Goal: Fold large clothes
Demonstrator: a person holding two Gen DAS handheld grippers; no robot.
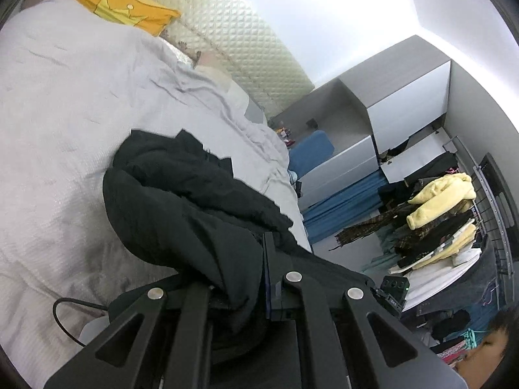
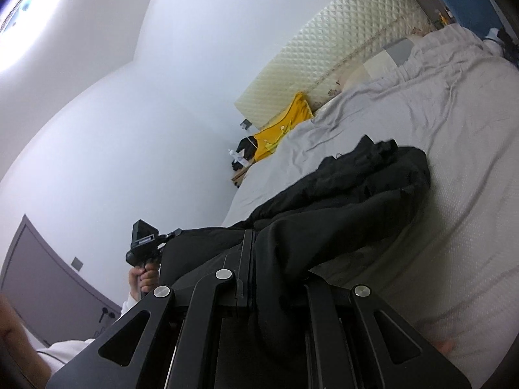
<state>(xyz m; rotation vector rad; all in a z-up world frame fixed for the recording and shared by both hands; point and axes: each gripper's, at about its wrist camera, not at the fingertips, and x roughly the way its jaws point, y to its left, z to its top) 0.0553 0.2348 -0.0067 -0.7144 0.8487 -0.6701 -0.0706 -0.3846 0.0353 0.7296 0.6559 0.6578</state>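
Pale grey bedding (image 1: 65,103), finely dimpled and creased into soft ridges, fills most of both wrist views under plain white walls.

Nearest the lens in the left wrist view, the left gripper (image 1: 241,269) shows black linkage bars with round silver pivots; its flat black fingers (image 1: 268,278) are clamped on a thick fold of the black garment (image 1: 181,194), which drapes over them at 6 o'clock. From there the matte, heavy cloth runs up toward the centre in a crumpled, rounded heap lying on the bed.

In the right wrist view, the right gripper (image 2: 256,269) likewise pinches a hanging edge of the same garment (image 2: 350,191), its fingers pressed together on the fabric at 6 o'clock. At 8 o'clock, a bare hand (image 2: 144,280) grips the other tool's handle.

Farther off, at 11 o'clock in the left view, an orange-yellow cushion (image 1: 126,6) rests against a cream headboard (image 1: 240,39) embossed with a diamond quilt pattern. At 3 o'clock, grey boxy cabinets (image 1: 405,97) stand above blue fabric, and at 4 o'clock a metal rack (image 1: 489,214) carries piled clothes, among them fleecy pale-yellow pieces (image 1: 441,197).
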